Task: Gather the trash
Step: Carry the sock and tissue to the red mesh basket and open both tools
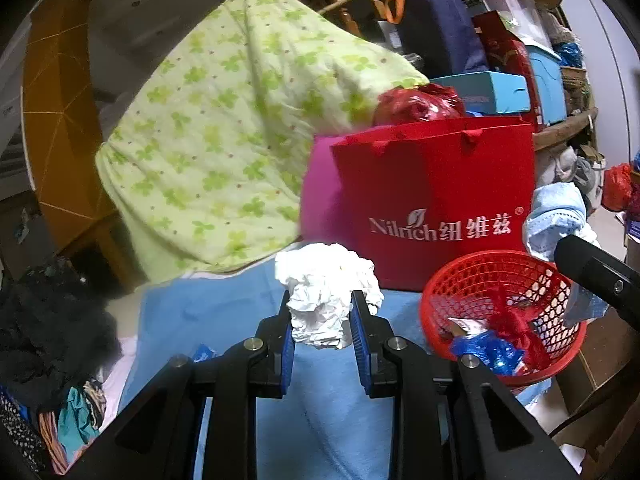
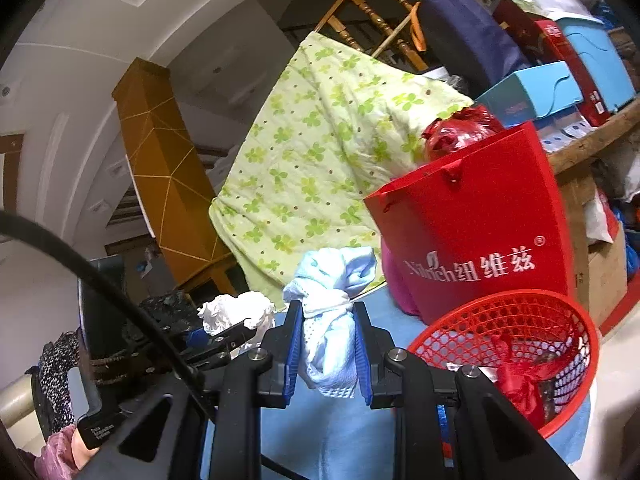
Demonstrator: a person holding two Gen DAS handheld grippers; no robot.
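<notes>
- Crumpled white paper wad (image 1: 330, 294) sat clamped between the left gripper's (image 1: 323, 332) blue-padded jaws, pads pressing both its sides; most of the wad bulged up past the fingertips.
- Same wad (image 2: 236, 312) showed in the right wrist view at lower left, pinched in the left gripper (image 2: 236, 330), with a black cable arcing in front.
- Bundled pale-blue cloth (image 2: 330, 312) was pinched between the right gripper's (image 2: 327, 344) jaws, closed tight on its knotted middle; its upper end flared above the fingers, its lower end hung below them.
- In the left wrist view that cloth (image 1: 554, 216) appeared at the right edge, above the right gripper's black finger (image 1: 592, 268).
- Round red plastic mesh basket (image 1: 504, 312) stood to the right of both grippers, tilted, rim facing the cameras.
- Basket (image 2: 508, 356) contents: a red ribbon-like scrap (image 1: 516, 328), a crumpled blue wrapper (image 1: 486, 350), and a small pale item I couldn't identify.
- Red paper gift bag (image 1: 436, 196) with white "Nilrich" lettering stood upright just behind the basket; a crinkled red plastic bag (image 1: 416, 102) stuck out of its top.
- A pink object (image 1: 320, 196) leaned against the gift bag's left side.
- Everything rested on a light-blue cloth surface (image 1: 224, 312).
- Green clover-print quilt (image 1: 224, 132) was draped behind, left of the bag.
- Cluttered shelf with blue boxes (image 1: 492, 92) stood at back right.
</notes>
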